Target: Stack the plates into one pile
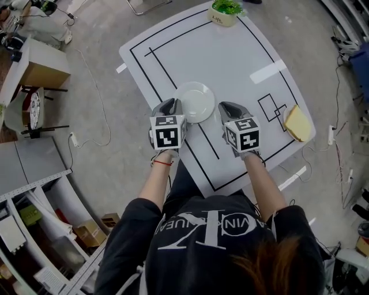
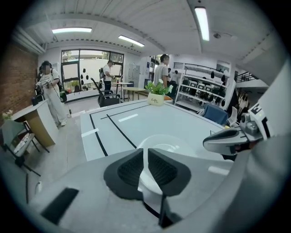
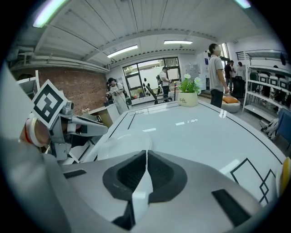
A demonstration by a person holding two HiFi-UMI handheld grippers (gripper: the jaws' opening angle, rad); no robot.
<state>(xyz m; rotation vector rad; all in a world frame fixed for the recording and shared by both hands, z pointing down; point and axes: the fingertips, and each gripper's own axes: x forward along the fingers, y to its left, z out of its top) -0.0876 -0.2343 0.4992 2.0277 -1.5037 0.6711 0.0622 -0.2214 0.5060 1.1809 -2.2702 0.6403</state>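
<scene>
One white plate [image 1: 195, 102] lies near the front of the white table [image 1: 242, 52], between my two grippers. My left gripper [image 1: 172, 105] sits at the plate's left rim. In the left gripper view the left gripper [image 2: 145, 157] has its dark pads almost together, and a strip of the plate [image 2: 166, 144] runs through the narrow gap. At the plate's right rim, my right gripper [image 1: 226, 108] is closed. The right gripper view shows the right gripper [image 3: 146, 159] with the plate's [image 3: 120, 145] white edge pinched between its pads.
A potted plant [image 1: 225, 11] stands at the table's far edge. A yellow block [image 1: 297, 123] lies at its right edge, by black square outlines [image 1: 271, 106]. Black tape lines cross the top. Shelving and boxes [image 1: 34, 69] stand on the left, and several people in the background.
</scene>
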